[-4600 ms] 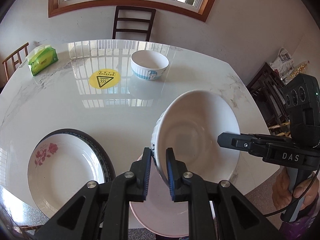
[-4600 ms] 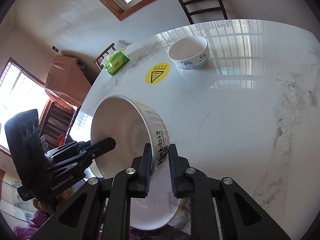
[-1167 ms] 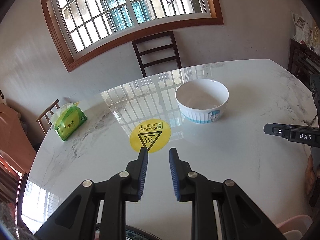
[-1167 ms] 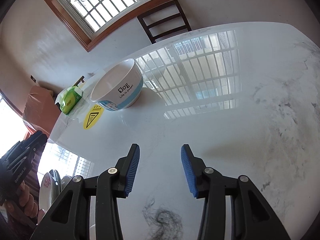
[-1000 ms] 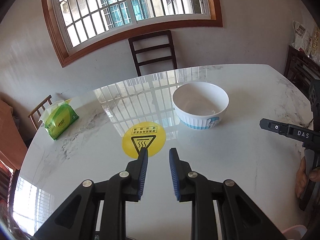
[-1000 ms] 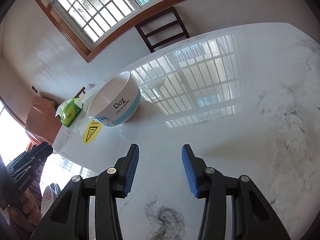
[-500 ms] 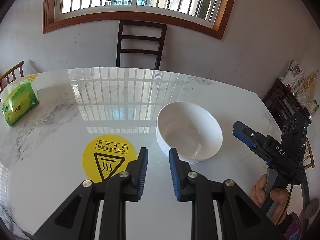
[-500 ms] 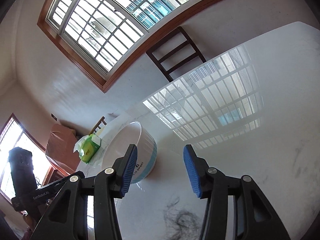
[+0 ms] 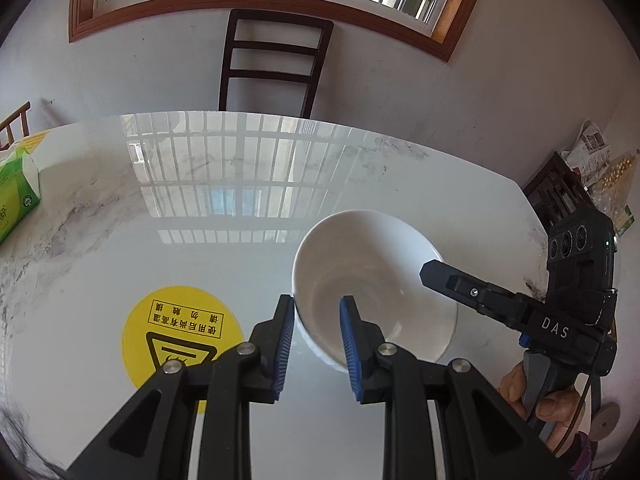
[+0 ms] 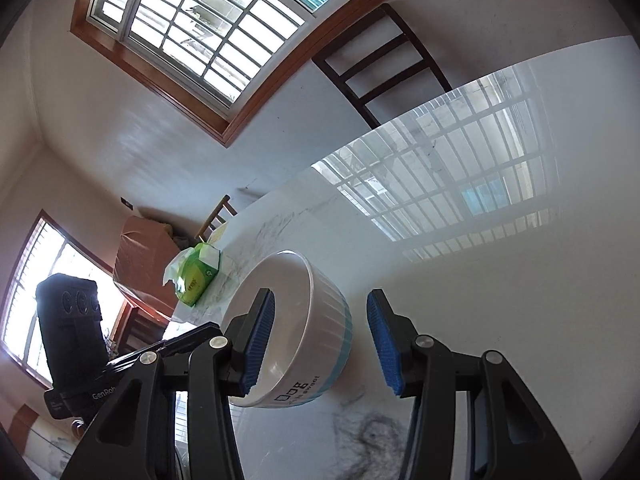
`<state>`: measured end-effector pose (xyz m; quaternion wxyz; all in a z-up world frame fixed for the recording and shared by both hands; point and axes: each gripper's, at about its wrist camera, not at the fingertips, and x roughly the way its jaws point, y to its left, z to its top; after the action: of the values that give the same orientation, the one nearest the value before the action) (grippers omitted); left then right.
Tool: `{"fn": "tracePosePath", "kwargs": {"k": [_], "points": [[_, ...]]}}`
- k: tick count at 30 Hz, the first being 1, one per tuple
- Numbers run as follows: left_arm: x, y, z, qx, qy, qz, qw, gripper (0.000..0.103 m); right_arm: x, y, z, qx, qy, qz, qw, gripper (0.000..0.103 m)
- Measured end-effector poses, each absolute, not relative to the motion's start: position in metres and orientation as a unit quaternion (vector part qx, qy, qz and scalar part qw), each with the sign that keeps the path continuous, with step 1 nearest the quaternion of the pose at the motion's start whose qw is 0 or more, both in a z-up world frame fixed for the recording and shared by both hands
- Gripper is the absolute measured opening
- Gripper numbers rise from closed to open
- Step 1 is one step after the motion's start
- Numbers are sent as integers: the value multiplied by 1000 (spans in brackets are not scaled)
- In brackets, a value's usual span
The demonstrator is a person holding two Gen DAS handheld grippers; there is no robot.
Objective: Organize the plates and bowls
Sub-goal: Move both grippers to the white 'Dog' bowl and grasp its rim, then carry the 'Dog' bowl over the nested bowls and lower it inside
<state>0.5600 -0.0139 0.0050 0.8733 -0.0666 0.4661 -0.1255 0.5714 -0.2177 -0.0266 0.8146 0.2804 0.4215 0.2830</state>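
A white bowl with a pale blue band [image 9: 376, 280] stands on the marble table [image 9: 200, 216]. My left gripper [image 9: 317, 344] is open, its two blue pads straddling the bowl's near left rim without squeezing it. My right gripper [image 10: 320, 340] is open wide and straddles the bowl's opposite wall [image 10: 316, 332], one pad inside, one outside. The right gripper also shows in the left wrist view [image 9: 480, 296], reaching over the bowl's right rim. No plates are in view.
A yellow round warning sticker [image 9: 182, 336] lies on the table left of the bowl. A green tissue pack [image 9: 16, 192] sits at the far left edge, also in the right wrist view [image 10: 198, 272]. A dark wooden chair [image 9: 276, 64] stands behind the table.
Both grippers have moved in onto the blue-banded bowl; their jaws now straddle its rim on opposite sides. The left jaws have opened a little. The earlier ribbed bowl and plates are out of view.
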Motion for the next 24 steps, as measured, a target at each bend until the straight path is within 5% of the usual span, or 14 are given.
{"fn": "tracePosePath", "kwargs": {"k": [7,13,24], "points": [[568,-31,-18,-30,502,-93,859,22,569,-207,-32,257,462,265,807,26],[558,-28,-18,-9,500,-66,864,11,558,-203,-23,225,458,270,817,22],[523,-35,-6,22,493,-55,868,10,530,-211,-29,256,488,272,789,17]]}}
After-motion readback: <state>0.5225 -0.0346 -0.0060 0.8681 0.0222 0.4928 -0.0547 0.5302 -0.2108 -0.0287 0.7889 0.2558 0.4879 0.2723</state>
